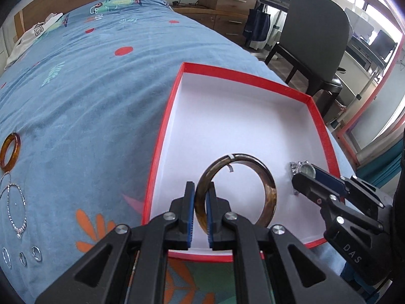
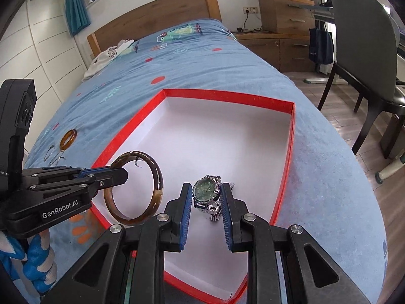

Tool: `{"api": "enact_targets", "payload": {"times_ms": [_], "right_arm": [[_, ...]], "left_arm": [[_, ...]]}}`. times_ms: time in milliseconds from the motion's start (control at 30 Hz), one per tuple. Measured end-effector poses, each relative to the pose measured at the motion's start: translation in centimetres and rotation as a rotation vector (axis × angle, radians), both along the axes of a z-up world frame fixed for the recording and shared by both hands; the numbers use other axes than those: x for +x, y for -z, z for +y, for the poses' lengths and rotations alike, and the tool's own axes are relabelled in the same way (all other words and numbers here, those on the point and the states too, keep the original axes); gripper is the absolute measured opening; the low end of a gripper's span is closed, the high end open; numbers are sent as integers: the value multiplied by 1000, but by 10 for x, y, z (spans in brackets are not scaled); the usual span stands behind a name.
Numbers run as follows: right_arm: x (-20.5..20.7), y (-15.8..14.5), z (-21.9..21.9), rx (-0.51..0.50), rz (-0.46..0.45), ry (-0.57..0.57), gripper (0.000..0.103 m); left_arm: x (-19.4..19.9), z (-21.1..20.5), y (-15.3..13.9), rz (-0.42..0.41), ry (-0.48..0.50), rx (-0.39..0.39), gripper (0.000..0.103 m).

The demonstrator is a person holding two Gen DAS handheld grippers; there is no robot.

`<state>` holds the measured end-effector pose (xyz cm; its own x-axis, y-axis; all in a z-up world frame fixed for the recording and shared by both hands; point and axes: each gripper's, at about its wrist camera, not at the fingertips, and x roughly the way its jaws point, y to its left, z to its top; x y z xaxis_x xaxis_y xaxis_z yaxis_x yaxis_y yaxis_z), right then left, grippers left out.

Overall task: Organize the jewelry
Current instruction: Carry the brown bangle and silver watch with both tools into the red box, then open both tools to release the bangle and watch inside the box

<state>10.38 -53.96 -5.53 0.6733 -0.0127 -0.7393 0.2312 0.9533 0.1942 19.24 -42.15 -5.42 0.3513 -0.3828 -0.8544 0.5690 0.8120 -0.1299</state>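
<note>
Jewelry sorting on a bedroom bed: two handheld grippers hang over a shallow red box [image 2: 286,172] with a white floor, set on a blue patterned bedspread [image 1: 88,96]. The left gripper [image 1: 201,195] is clamped on the rim of a brown tortoiseshell bangle [image 1: 268,190], blue pads pressing either side of the band, the hoop held upright over the near left part of the box. The right gripper [image 2: 206,200] pinches a silver wristwatch [image 2: 206,191] with a green dial between its blue pads, the metal strap folded below the case, above the near right part of the box floor. Whether bangle or watch touches the floor cannot be told.

Left of the box on the bedspread lie an amber bangle [image 1: 10,150], a beaded silver necklace [image 1: 16,207] and three small silver rings [image 1: 22,255], well apart from the box. White clothing [image 2: 108,55] sits near the wooden headboard [image 2: 157,22]. A dark chair [image 2: 364,50] and wooden drawers [image 2: 283,12] stand beside the bed.
</note>
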Motion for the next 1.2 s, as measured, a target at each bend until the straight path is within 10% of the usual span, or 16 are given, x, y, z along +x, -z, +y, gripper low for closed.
{"api": "enact_targets", "payload": {"times_ms": [700, 1200], "right_arm": [[14, 12, 16, -143, 203, -234, 20], [30, 12, 36, -195, 279, -465, 21]], "left_arm": [[-17, 32, 20, 66, -246, 134, 11], [-57, 68, 18, 206, -432, 61, 13]]}}
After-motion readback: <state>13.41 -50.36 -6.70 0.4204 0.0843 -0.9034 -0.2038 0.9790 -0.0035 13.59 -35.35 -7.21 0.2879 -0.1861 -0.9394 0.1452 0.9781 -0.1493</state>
